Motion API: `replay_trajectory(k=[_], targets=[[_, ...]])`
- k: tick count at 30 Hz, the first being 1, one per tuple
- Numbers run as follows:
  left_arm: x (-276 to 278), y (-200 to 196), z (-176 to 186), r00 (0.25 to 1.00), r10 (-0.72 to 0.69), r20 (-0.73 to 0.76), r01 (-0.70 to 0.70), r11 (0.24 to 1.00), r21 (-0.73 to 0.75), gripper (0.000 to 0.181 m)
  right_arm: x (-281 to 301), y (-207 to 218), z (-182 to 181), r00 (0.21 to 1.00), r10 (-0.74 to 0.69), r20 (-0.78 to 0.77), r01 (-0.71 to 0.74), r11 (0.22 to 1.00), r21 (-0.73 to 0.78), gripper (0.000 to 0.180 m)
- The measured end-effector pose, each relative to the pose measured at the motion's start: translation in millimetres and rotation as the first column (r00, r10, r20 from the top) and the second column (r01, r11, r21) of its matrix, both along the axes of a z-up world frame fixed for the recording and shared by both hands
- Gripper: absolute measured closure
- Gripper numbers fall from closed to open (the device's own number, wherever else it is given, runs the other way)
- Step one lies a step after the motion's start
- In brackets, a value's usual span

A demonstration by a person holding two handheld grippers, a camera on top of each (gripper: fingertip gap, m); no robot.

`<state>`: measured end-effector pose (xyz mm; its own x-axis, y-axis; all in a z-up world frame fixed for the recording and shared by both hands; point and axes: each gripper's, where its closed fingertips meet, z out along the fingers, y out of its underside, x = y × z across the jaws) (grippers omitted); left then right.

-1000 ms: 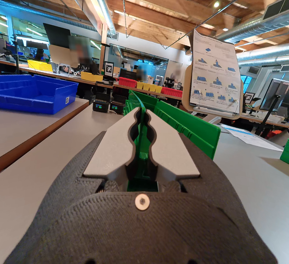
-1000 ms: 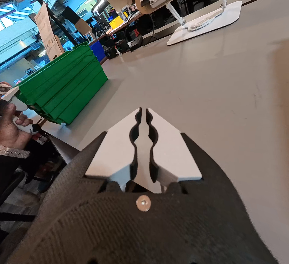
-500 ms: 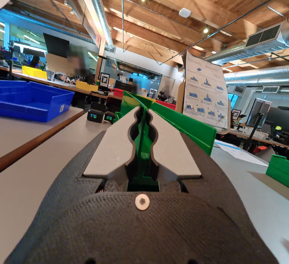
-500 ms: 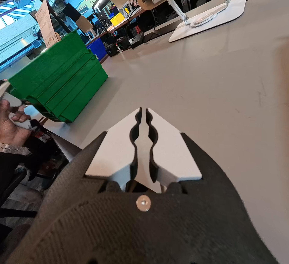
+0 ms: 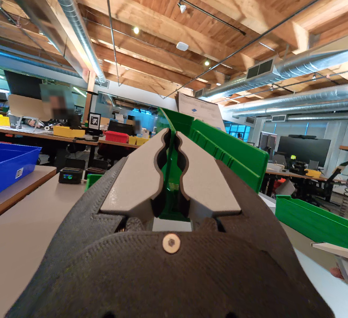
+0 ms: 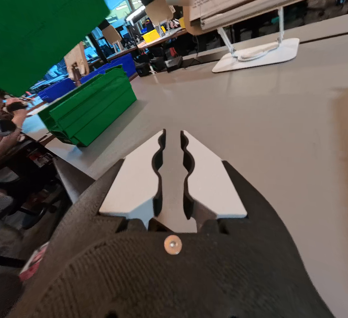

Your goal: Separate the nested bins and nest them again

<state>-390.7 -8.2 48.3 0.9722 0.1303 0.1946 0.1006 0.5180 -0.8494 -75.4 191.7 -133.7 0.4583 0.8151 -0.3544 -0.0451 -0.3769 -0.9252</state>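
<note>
My left gripper [image 5: 171, 130] is shut on the wall of a green bin [image 5: 235, 150] and holds it tilted in the air above the grey table. In the right wrist view the same lifted bin [image 6: 43, 22] fills the upper left, blurred. Below it, a stack of nested green bins [image 6: 90, 109] stands on the table near its left edge. Another green bin [image 5: 308, 220] lies at the right of the left wrist view. My right gripper [image 6: 172, 131] is empty, its jaws a little apart, low over bare table [image 6: 244, 120].
A white document stand [image 6: 259, 54] with an instruction sheet stands at the far side of the table. A blue bin [image 5: 15, 162] sits on the neighbouring table at left. Black charger boxes [image 5: 70, 174] sit at the table's far edge. A person's arm [image 6: 13, 118] shows at left.
My left gripper has lifted the green bin up off the stack, clear of the bins below. My right gripper's jaws have parted slightly.
</note>
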Motion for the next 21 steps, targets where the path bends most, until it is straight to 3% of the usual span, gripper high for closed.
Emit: replay_trajectory(k=[6, 9, 10, 12, 15, 17, 21], targets=[[79, 38, -8, 0.997, -0.029, -0.078, 0.023, 0.997, -0.077, 0.181, -43, -72, 37, 0.949, 0.24, -0.202, -0.25, 0.968, -0.024, 0.128], [114, 58, -28, 0.992, -0.049, -0.114, 0.033, 0.99, -0.138, 0.181, -65, -110, 52, 0.948, 0.255, -0.19, -0.239, 0.965, 0.104, 0.102], [124, 63, -38, 0.992, -0.059, -0.114, 0.041, 0.987, -0.158, 0.181, -69, -120, 56, 0.956, 0.234, -0.178, -0.206, 0.965, 0.164, 0.101], [144, 74, -58, 0.989, -0.083, -0.122, 0.057, 0.977, -0.207, 0.181, -70, -128, 63, 0.966, 0.159, -0.204, -0.112, 0.968, 0.227, 0.115], [181, 88, -90, 0.966, -0.113, -0.232, 0.041, 0.955, -0.294, 0.181, -67, -122, 55, 0.965, 0.075, -0.251, -0.051, 0.994, 0.1, 0.122], [192, 93, -104, 0.973, -0.133, -0.191, 0.067, 0.946, -0.316, 0.181, -56, -99, 37, 0.975, -0.048, -0.218, 0.048, 0.999, -0.003, 0.152], [200, 97, -115, 0.976, -0.159, -0.147, 0.101, 0.936, -0.336, 0.177, -51, -85, 19, 0.994, 0.004, -0.112, -0.008, 0.999, -0.032, 0.161]])
